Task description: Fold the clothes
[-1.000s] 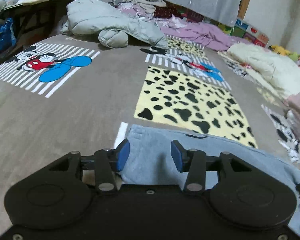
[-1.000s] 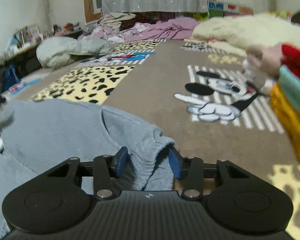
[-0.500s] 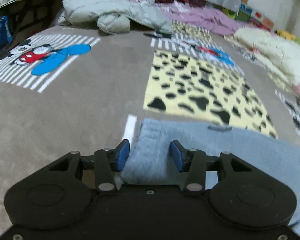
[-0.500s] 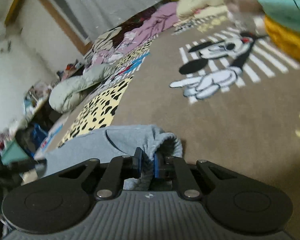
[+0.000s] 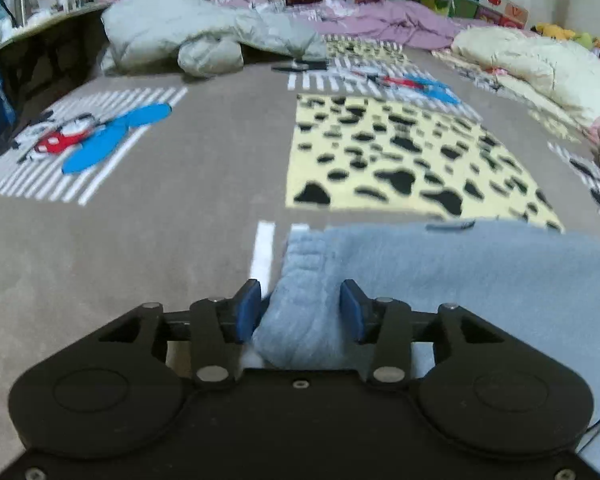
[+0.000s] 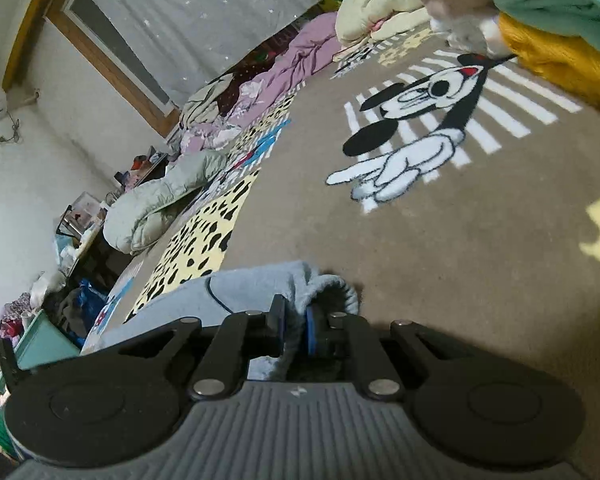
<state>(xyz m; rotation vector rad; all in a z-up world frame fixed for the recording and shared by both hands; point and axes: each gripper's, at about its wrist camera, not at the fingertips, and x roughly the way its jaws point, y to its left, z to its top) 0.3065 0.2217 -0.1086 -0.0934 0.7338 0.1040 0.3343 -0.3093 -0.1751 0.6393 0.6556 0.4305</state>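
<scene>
The right gripper (image 6: pixel 294 326) is pinching a bunched edge of the light blue fleece garment (image 6: pixel 256 284). The left gripper (image 5: pixel 298 312) is straddling the garment's other corner, jaws spread, on the patterned blanket (image 5: pixel 180 200).

**Setting: Domestic Bedroom**

The location is a lived-in home bedroom. A brown cartoon-print blanket (image 5: pixel 204 168) with leopard-spot patches covers a wide bed ahead of the fingers. Farther ahead lie a grey-green padded jacket (image 5: pixel 188 32), a pink quilt (image 5: pixel 392 24) and a cream duvet (image 5: pixel 540 60). A cluttered side table (image 5: pixel 40 28) stands to the left. A wood-framed window with a grey curtain (image 6: pixel 204 12) closes the far wall.
</scene>
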